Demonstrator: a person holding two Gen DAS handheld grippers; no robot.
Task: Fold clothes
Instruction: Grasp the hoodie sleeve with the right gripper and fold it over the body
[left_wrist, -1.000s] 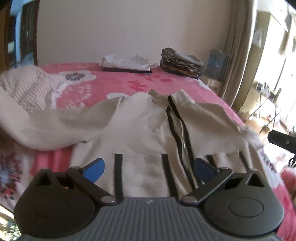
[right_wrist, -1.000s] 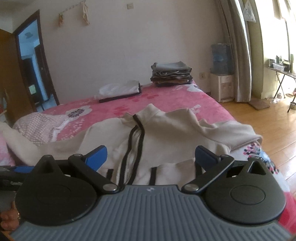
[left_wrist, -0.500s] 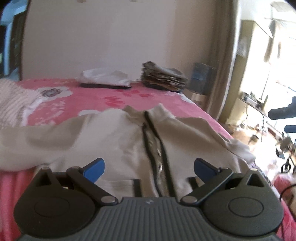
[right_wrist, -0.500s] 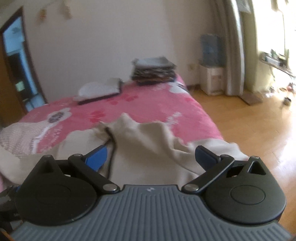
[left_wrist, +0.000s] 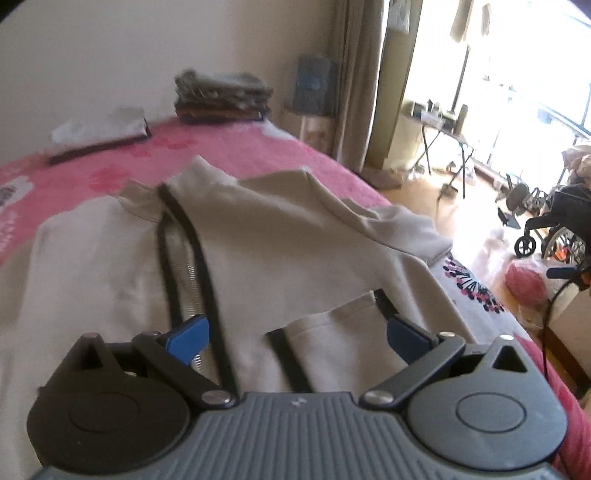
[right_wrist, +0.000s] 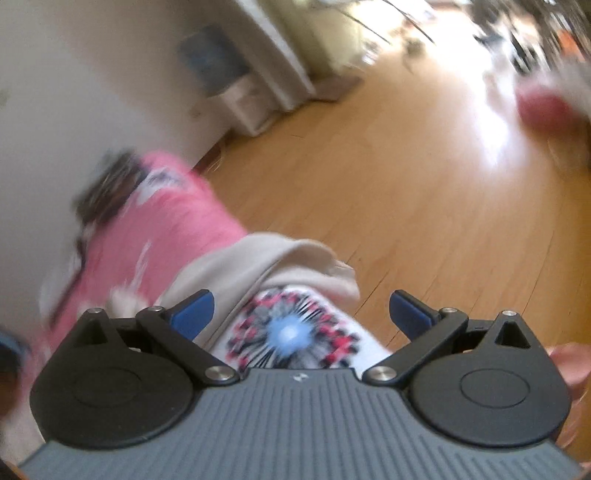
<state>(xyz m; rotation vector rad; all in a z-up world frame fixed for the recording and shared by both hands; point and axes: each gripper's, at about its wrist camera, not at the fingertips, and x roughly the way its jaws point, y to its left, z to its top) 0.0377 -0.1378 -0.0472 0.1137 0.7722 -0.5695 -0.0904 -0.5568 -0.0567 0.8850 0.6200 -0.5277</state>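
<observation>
A beige zip-up sweatshirt with black trim lies face up on the pink flowered bed, collar toward the far wall. My left gripper hovers open over its lower front, near the zipper and a pocket edge, holding nothing. The garment's right sleeve drapes to the bed's right edge. In the blurred right wrist view, my right gripper is open just in front of that sleeve cuff, above a flower print on the cover.
A stack of folded clothes and a white folded garment sit at the far end of the bed. Wooden floor lies to the right, with a wheelchair, a folding table and curtains.
Both grippers swung to the right. The left view shifted from the sweatshirt's middle toward its right side; the right gripper turned fast toward the bed edge and the sleeve cuff. Both stayed open.
</observation>
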